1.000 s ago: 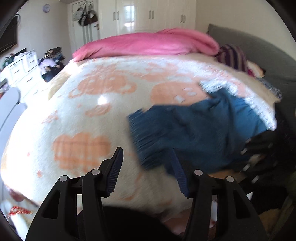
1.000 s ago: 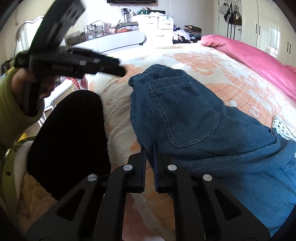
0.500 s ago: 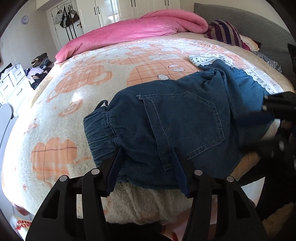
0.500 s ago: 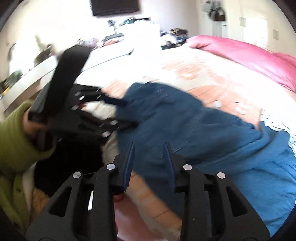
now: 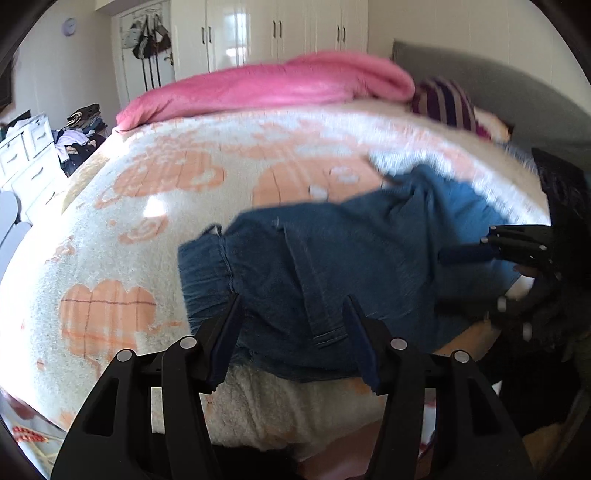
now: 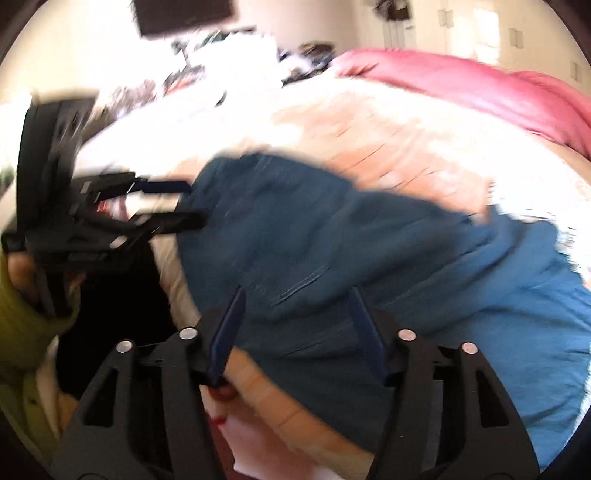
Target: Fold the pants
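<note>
A pair of blue denim pants (image 5: 351, 266) is seen bunched at the near edge of a bed, lying on a cream blanket with orange heart shapes (image 5: 155, 206). In the left wrist view, the elastic waistband is turned to the left and a back pocket faces up; the lighter blue part of the pants trails away to the right. The left gripper (image 5: 293, 314) is held with its jaws spread wide, the fingers standing just over the near hem of the denim, nothing clamped between them. In the right wrist view, heavily blurred, the right gripper (image 6: 295, 310) is likewise seen with jaws parted, poised over the near edge of the pants (image 6: 369, 258) and grasping nothing. The right gripper (image 5: 513, 247) is also visible at the right of the left view, its blue fingertip lying against the denim. A pink duvet (image 5: 273, 85) is piled along the far side of the bed, with a striped pillow (image 5: 447, 103) at the far right and white wardrobes (image 5: 273, 33) beyond.
</note>
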Demonstrator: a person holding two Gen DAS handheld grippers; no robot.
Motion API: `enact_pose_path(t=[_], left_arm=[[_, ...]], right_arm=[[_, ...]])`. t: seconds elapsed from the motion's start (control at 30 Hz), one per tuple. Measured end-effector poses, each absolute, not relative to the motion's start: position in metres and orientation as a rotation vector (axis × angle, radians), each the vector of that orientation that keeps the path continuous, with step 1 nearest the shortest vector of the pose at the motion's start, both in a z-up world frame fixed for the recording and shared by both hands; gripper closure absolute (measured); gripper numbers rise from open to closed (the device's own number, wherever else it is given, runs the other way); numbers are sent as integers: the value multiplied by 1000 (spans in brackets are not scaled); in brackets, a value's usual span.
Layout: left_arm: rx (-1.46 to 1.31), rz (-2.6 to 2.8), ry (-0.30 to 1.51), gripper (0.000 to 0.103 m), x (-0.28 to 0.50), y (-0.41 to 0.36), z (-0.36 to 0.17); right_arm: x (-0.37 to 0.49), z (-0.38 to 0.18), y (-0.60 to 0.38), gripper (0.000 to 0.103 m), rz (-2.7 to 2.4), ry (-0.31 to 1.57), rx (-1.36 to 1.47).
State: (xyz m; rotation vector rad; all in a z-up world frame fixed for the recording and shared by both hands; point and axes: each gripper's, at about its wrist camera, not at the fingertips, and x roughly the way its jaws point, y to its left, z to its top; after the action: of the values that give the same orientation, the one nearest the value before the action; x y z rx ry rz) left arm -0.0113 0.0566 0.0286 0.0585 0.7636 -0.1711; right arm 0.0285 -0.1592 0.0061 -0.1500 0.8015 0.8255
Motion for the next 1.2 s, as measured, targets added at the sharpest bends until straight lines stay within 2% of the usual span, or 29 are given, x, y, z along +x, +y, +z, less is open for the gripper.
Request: enact_pose_path(t=[0.1,0.27,0.33,0.73,0.83,0.9,0.93,1.2], left_arm=[[58,-173,733,42,-16,55,40],[49,-201,693,41,-19,45,58],[41,-233,690,37,-17,38,61],[35,-436,786,37,1,-22,36],[23,-511,824,39,6,-39,24],[17,-546,850,52,10,-49,15],[11,-564,868,54,13,-54,10],[-89,-584,968,55,50,-63,-21]], right_arm=[[39,18,-187,43,754,777,-73],[57,27,-226,37,627,748,1],[62,29,-239,34,591,736,23],[78,45,-274,22,470,688,28],[87,46,-274,21,459,697,11],[97,47,-272,21,459,709,6],[104,48,-270,21,456,722,-2],[163,40,-236,21,448,791,-116]])
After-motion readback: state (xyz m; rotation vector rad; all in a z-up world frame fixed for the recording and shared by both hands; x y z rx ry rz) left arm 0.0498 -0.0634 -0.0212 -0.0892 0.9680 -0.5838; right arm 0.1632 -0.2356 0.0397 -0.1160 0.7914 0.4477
